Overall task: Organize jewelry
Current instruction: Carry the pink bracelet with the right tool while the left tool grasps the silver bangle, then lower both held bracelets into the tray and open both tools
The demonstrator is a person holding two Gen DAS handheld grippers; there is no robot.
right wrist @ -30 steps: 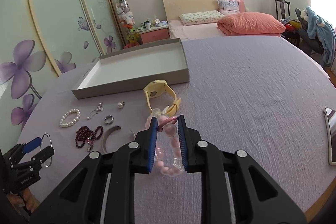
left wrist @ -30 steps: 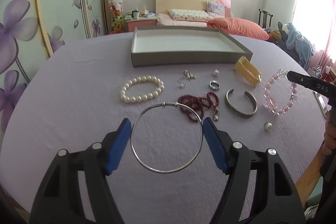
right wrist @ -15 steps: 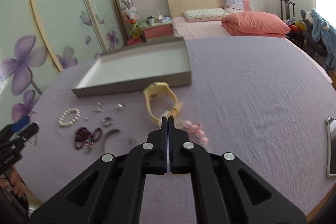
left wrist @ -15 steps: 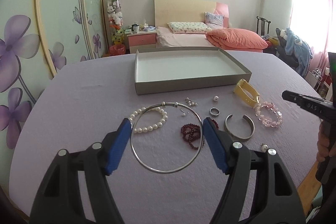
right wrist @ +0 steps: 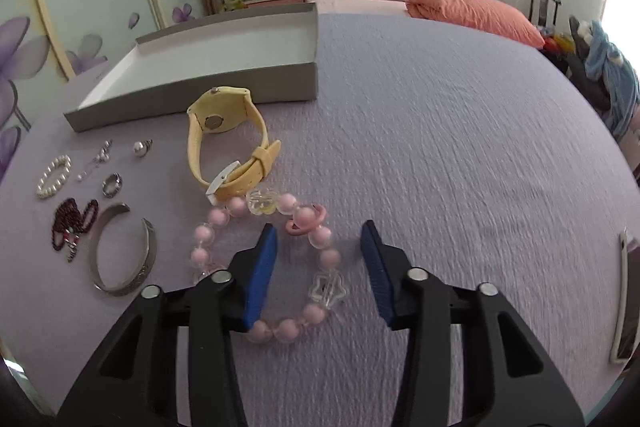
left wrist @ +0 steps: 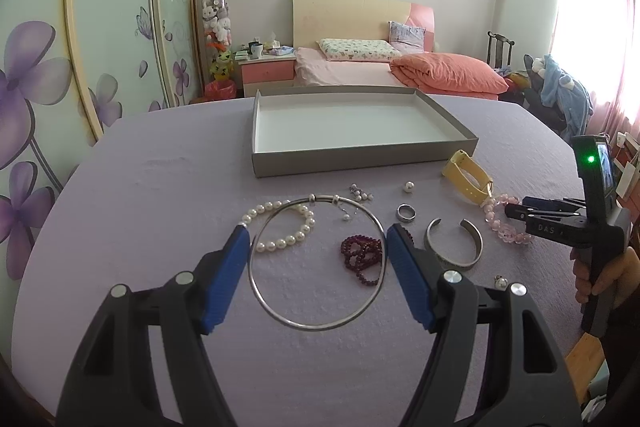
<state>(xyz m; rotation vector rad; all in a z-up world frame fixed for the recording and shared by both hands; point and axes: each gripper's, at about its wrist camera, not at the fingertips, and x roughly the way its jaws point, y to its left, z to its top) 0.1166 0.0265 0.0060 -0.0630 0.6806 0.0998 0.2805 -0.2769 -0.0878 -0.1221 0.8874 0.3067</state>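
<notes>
Jewelry lies scattered on the lavender tablecloth [right wrist: 440,147] before an empty grey tray [left wrist: 360,157]. The left gripper [left wrist: 318,247] clamps a silver hoop necklace [left wrist: 256,287], seemingly lifted clear. The right gripper [right wrist: 320,251], its jaws just opening, straddles one side of the pink bead bracelet [right wrist: 320,239], pads apart from it, beside the yellow watch [right wrist: 224,123].

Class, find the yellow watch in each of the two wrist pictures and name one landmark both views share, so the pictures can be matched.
Left wrist view: the yellow watch lies right of centre, just below the grey tray's right front corner.
Right wrist view: the yellow watch lies left of centre, below the tray's front wall, above the pink bead bracelet.
Shared landmark: the grey tray on the purple cloth.
</notes>
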